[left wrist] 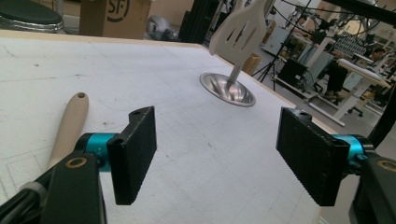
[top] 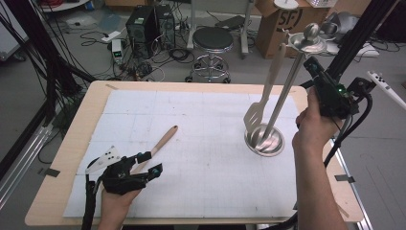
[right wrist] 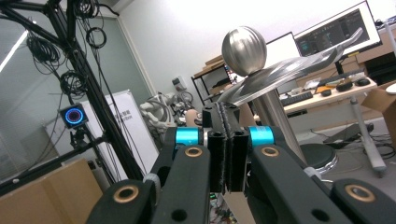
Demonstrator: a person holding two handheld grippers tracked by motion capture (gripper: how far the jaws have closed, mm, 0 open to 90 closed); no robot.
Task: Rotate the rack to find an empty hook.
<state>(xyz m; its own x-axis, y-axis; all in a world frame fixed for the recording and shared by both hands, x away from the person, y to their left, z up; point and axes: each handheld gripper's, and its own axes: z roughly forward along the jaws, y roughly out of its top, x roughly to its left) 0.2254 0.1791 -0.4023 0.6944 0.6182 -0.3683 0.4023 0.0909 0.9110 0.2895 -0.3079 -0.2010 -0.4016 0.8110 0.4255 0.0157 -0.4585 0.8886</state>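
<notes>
The cream slotted plastic spatula (top: pixel 262 103) is hanging on the tall steel utensil stand (top: pixel 265 140). Beside that stand's top, the right gripper (top: pixel 313 64) is hovering clenched on nothing. Well left of the stand, the left gripper (top: pixel 149 163) is resting released, just beside the wooden-handled utensil (top: pixel 161 141).

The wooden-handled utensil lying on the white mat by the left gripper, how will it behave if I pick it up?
The long wooden-handled utensil looks stiff and probably light, being slim wood. Its rounded handle may roll a little if nudged sideways. The open left gripper beside it should get fair grip, since its pads look textured.
</notes>
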